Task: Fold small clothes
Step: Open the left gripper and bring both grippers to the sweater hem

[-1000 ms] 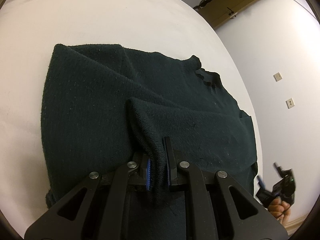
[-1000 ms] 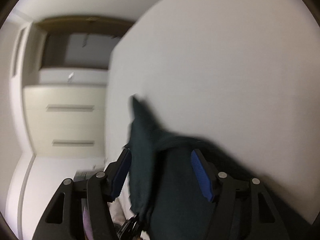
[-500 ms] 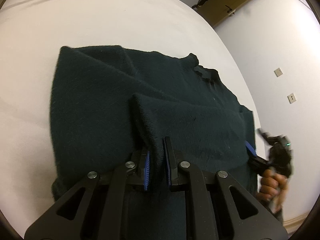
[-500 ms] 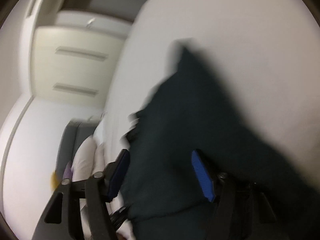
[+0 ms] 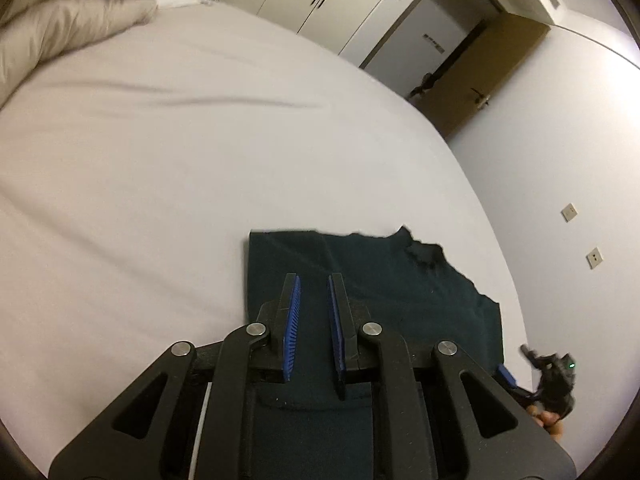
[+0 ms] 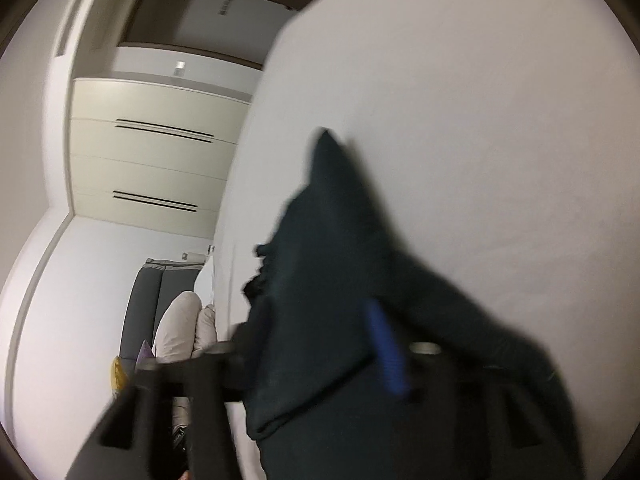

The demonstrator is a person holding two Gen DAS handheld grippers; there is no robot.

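The left view showed the left tool (image 5: 313, 300) released above the sweater (image 5: 372, 280) on the bed (image 5: 160, 160); the blurred right view left the right tool's (image 6: 320, 344) grip untellable.

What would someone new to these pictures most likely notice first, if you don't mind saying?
Most striking is the dark green sweater, lying partly folded on the white bed near its edge. In front of it the left tool hangs with its blue-padded jaws slightly apart and nothing between them. The right tool is blurred, with sweater cloth draped across it.

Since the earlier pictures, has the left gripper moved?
Yes. The left gripper has let go and pulled back from the sweater; the door shows lower.
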